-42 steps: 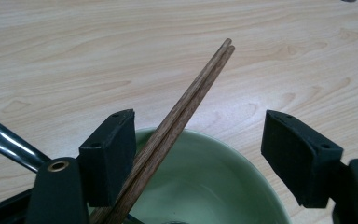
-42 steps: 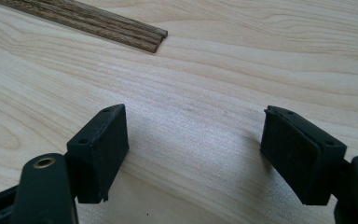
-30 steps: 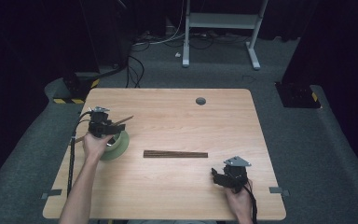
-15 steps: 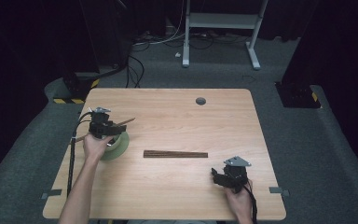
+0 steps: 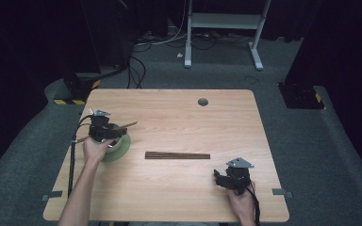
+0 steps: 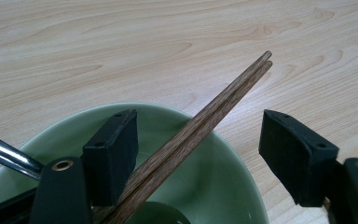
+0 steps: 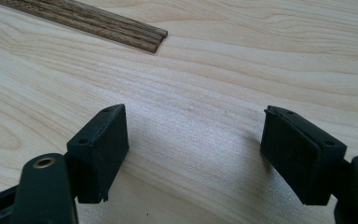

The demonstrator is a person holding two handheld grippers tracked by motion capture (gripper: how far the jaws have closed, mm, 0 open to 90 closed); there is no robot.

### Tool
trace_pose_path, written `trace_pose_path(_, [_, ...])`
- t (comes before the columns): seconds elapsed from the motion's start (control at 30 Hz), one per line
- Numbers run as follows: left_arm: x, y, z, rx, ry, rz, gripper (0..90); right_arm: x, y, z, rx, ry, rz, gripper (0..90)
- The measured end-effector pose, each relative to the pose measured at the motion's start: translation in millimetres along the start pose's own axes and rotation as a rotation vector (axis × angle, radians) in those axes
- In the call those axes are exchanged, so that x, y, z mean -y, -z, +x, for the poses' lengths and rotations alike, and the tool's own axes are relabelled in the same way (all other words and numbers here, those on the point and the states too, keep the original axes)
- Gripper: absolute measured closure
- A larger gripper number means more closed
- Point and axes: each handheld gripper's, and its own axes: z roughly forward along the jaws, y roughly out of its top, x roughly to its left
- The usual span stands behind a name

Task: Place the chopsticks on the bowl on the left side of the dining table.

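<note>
A green bowl (image 5: 120, 149) stands on the left part of the wooden table (image 5: 179, 117). My left gripper (image 5: 107, 132) hovers over it, open. In the left gripper view a pair of dark wooden chopsticks (image 6: 223, 95) rests slanted in the green bowl (image 6: 214, 186), close against the left jaw, its tips past the far rim. The left gripper (image 6: 198, 135) does not clamp it. More dark chopsticks (image 5: 177, 155) lie flat at the table's middle. My right gripper (image 5: 219, 178) sits low near the front right, open with bare wood between its jaws (image 7: 193, 140), the chopsticks' end (image 7: 98, 21) farther ahead.
A grey round cable hole (image 5: 202, 101) is set into the table's far middle. A shiny metal rod (image 6: 4, 156) crosses the bowl's left side. Beyond the table are cables and a white frame (image 5: 224, 21) on the dark floor.
</note>
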Motion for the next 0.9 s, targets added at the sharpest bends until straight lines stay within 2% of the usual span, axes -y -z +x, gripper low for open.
trace_pose_path(0.33, [2.6,1.1,0.6,0.017,0.005,-0.003,28.6,0.0,-0.1,-0.1,-0.001,0.001,-0.001,22.6])
trace_pose_path(0.9, [3.4,2.0,-4.5,0.033,-0.018,0.01,27.9,0.0,-0.1,-0.1,-0.001,0.0,-0.001,22.6])
